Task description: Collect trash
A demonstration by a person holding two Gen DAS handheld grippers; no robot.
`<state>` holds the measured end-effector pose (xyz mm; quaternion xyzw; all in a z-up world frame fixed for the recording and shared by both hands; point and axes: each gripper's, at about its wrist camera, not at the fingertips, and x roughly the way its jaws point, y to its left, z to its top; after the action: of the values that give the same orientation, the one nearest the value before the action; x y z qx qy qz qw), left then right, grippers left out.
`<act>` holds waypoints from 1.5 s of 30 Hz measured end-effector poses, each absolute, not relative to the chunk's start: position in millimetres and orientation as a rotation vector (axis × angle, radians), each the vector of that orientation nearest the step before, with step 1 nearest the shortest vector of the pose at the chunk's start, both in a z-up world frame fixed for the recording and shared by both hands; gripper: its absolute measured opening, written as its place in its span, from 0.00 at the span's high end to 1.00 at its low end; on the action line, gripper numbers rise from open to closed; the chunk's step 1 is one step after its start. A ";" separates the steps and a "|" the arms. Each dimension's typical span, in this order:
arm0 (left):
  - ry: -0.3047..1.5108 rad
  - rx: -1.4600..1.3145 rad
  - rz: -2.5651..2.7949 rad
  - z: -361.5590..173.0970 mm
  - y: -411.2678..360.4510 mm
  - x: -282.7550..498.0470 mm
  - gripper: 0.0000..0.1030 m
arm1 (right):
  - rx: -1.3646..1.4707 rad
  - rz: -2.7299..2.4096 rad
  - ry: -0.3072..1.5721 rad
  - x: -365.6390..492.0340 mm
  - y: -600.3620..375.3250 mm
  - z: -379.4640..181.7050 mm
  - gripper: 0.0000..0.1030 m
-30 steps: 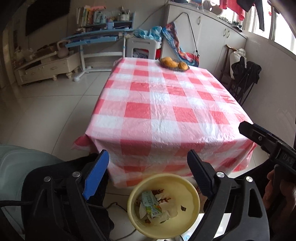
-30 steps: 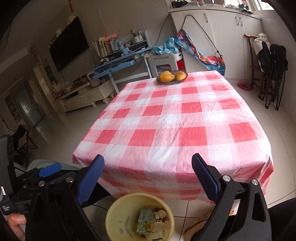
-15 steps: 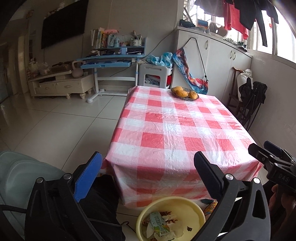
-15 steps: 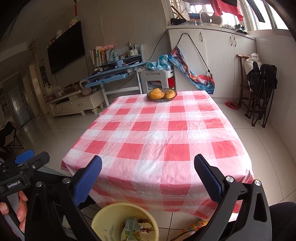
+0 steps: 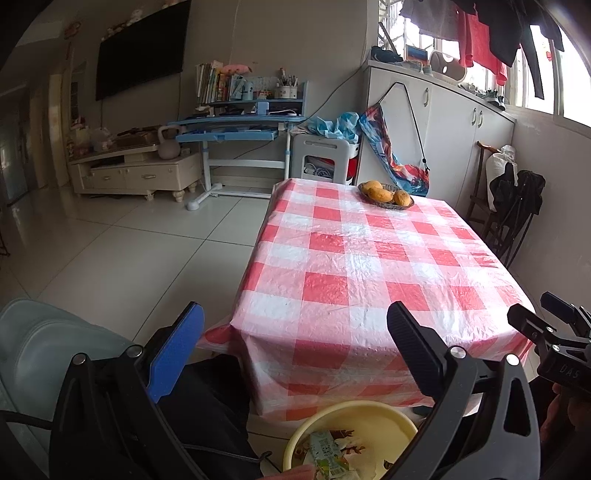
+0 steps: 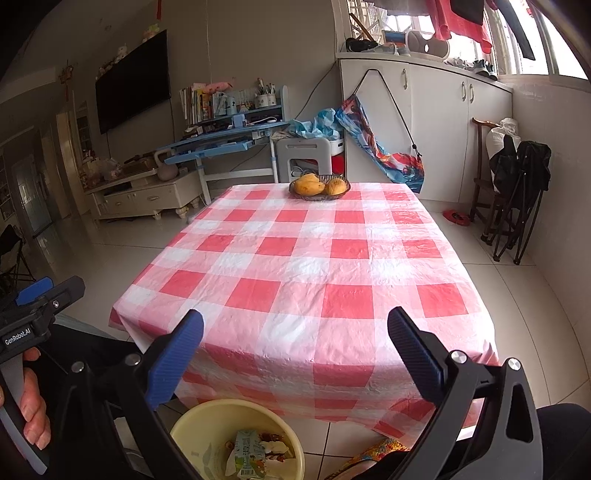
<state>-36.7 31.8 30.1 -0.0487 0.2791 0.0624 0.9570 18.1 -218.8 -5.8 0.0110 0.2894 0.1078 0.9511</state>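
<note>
Both gripper jaws gape above the trash in the yellow bin.

A lived-in home, dining corner beside the living area.
Wall television, checked tablecloth, fruit basket, cluttered study shelf, white cabinets, laundry hanging at the window.

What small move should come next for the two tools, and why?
Probably none beyond parking both tools: the left tool and right tool are open and empty, the checked tablecloth shows only the fruit basket, and the trash, a drink carton among it, lies in the yellow bin.
</note>
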 end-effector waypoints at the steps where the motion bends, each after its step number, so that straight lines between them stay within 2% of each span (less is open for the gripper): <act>1: 0.564 -0.100 0.127 30.3 32.1 -37.0 0.07 | 0.020 0.218 0.588 18.0 -218.3 -6.1 0.07; 45: 0.539 -0.123 0.155 31.0 37.1 -35.3 0.07 | 0.006 0.207 0.593 18.9 -217.4 -9.3 0.07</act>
<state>-35.3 37.1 31.0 -0.0609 0.2658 0.0763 0.9591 18.9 -217.4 -9.3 0.0030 0.2918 0.1016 0.9511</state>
